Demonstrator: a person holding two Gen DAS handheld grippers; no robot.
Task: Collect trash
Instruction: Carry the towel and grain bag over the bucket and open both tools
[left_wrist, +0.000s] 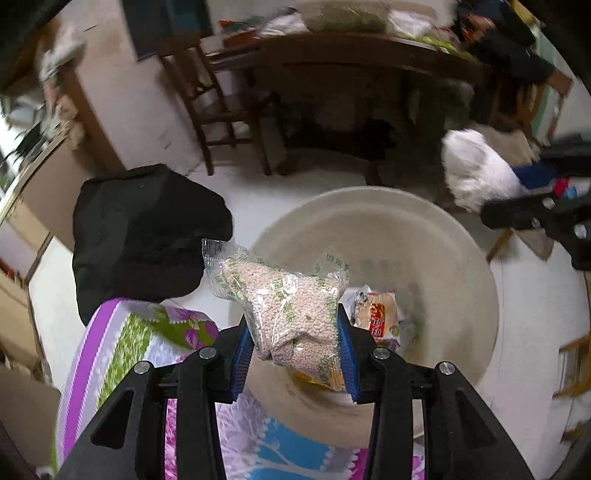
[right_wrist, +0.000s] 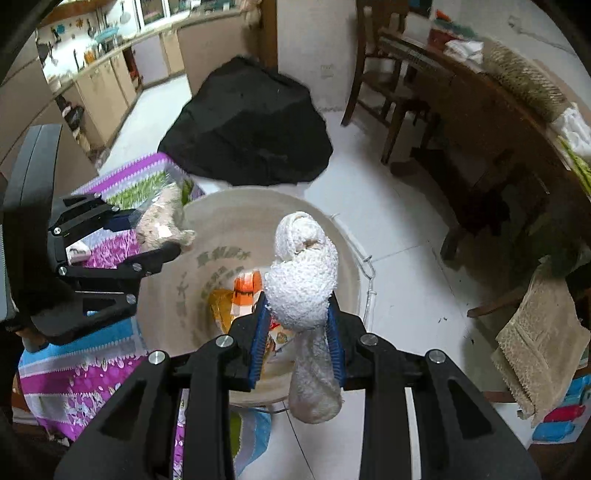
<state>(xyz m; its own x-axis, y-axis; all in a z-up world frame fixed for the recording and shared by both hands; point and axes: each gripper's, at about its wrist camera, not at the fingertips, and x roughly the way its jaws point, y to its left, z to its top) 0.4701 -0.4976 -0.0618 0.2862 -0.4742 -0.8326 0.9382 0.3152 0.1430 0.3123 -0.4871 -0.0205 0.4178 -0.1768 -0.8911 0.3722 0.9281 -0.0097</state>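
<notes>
The bucket (right_wrist: 347, 258) is cream with faded green lettering. A clear packet (left_wrist: 295, 314) shows beige pellets and green print. The knotted cloth (right_wrist: 306, 288) is white. The bedcover (right_wrist: 74, 376) carries purple, green and blue florals.

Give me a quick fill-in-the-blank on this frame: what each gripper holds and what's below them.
1. The left gripper is shut on a clear bag of small ____ pellets.
2. The right gripper grips a crumpled ____ cloth.
3. Both grippers hang over a round beige ____ on the floor.
4. Snack wrappers already lie ____ it.

Missing words: beige; white; bucket; inside
</notes>
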